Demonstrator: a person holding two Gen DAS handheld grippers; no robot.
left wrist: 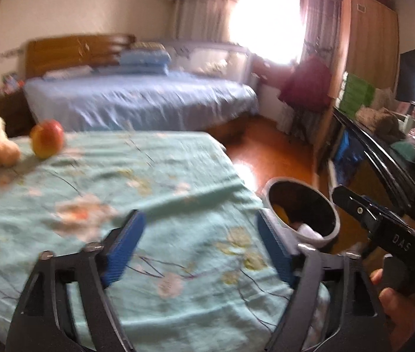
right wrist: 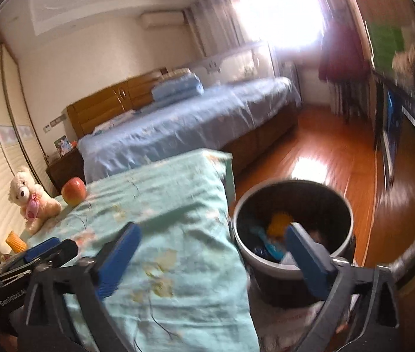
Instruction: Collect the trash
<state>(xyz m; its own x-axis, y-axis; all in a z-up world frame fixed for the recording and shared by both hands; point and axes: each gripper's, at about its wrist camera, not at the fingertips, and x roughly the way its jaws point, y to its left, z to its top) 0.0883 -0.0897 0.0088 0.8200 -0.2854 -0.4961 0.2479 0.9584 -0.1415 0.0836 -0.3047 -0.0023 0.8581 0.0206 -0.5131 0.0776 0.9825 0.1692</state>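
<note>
A round grey bin with a black liner stands on the floor at the corner of the green-covered table; yellow, blue and white scraps lie inside. The same bin shows in the left wrist view, right of the green cloth. My left gripper is open over the cloth, nothing between its blue pads. My right gripper is open wide, its right pad over the bin's rim, nothing held. An apple, a teddy bear and a yellow corn cob lie on the table's far side.
A bed with blue sheets lies beyond the table. Wooden floor runs between bed and a dark cabinet on the right, loaded with clutter. A bright window is at the back. A hand holds the other gripper at right.
</note>
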